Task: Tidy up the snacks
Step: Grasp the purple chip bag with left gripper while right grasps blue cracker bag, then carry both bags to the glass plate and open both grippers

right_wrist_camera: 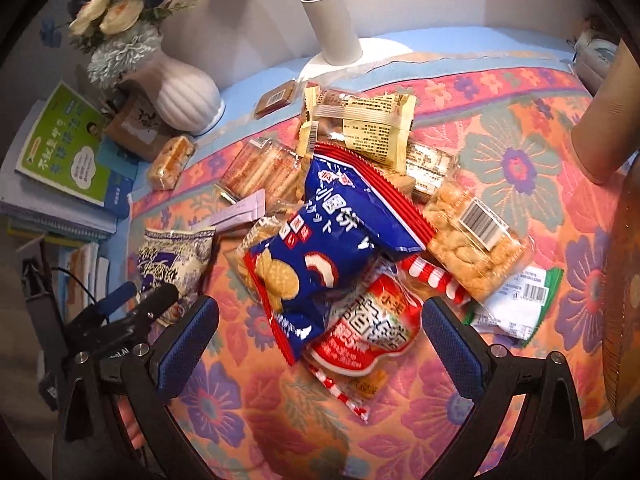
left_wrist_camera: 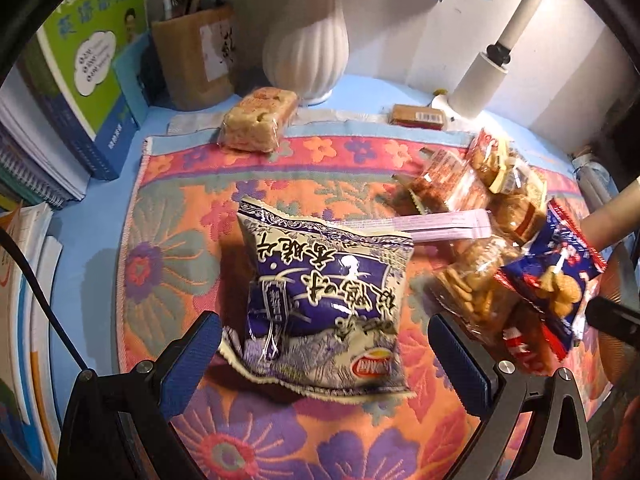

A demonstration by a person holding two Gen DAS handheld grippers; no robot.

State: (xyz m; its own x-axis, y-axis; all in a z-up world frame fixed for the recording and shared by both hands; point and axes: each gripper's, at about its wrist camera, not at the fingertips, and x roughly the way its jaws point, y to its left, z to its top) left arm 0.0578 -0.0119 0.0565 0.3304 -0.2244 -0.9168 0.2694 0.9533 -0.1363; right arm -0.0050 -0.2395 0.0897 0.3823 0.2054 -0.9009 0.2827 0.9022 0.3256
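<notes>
A purple and cream snack bag (left_wrist_camera: pixel 320 304) lies on the flowered cloth (left_wrist_camera: pixel 168 248); my left gripper (left_wrist_camera: pixel 325 358) is open with one finger on each side of its near end. The bag also shows in the right wrist view (right_wrist_camera: pixel 172 260). My right gripper (right_wrist_camera: pixel 320 340) is open above a pile of snacks: a blue and red biscuit bag (right_wrist_camera: pixel 320 248) on top, a red and white pack (right_wrist_camera: pixel 368 332) under it, a clear pack with a barcode (right_wrist_camera: pixel 472 240) and a yellow pack (right_wrist_camera: pixel 360 124). The pile shows at the right of the left wrist view (left_wrist_camera: pixel 500 240).
A white vase (left_wrist_camera: pixel 306 48), a brown pen holder (left_wrist_camera: pixel 192 56) and stacked books (left_wrist_camera: pixel 72 92) stand at the back left. A wrapped cake (left_wrist_camera: pixel 260 120) and a small brown bar (left_wrist_camera: pixel 418 116) lie at the cloth's far edge. A white lamp post (right_wrist_camera: pixel 332 16) stands behind the pile.
</notes>
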